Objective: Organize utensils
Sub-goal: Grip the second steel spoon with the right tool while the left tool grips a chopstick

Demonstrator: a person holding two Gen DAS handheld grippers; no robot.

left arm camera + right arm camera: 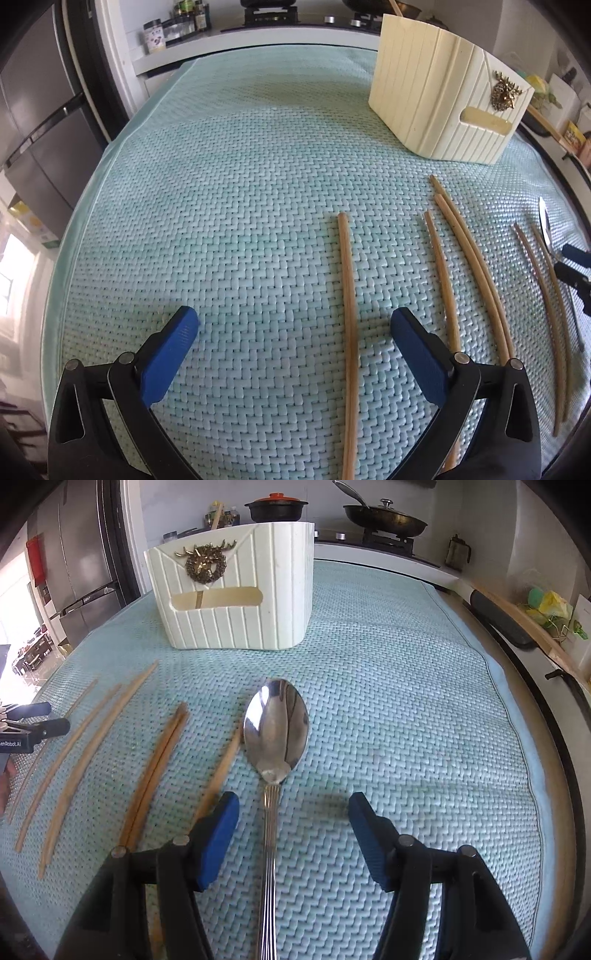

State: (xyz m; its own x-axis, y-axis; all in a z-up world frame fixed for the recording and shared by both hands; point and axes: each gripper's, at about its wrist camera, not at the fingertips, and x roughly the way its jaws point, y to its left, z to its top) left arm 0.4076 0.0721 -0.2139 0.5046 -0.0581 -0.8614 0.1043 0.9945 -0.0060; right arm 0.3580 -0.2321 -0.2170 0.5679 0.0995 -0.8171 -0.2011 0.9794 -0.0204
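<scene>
The right gripper (293, 812) has its jaws open and empty, one blue pad to each side of the handle of the spoon (276, 734), which lies flat on the woven mat (406, 738) with its bowl towards the white holder (236, 602). Neither pad touches the metal. The handle runs nearer the left pad than the right, so the grip would go better if the hand shifted a little until the handle sits midway between the pads, then lowered until the pad tips meet the mat before closing. A thin, polished handle lying flat is likely to slip or roll; closing just behind the neck, where the ribbed part begins, should give the pads more to bite on. One chopstick (221, 771) lies just beside the spoon on the side away from the holder's right edge, close under the left pad, and could get pinched together with the spoon if the jaws come down as they are.

The left gripper (293, 325) is also open and empty, held above the mat with a single chopstick (349, 332) passing between its pads, closer to the right one. The other chopsticks (472, 266) lie in loose pairs further to that side, all on the near side of the holder and well apart from it.

The holder stands upright at the far end of the mat on the counter, its slot and the brass deer ornament (202, 563) facing the grippers. Whatever is lifted will need to be tipped upright before it goes in at the open top.
</scene>
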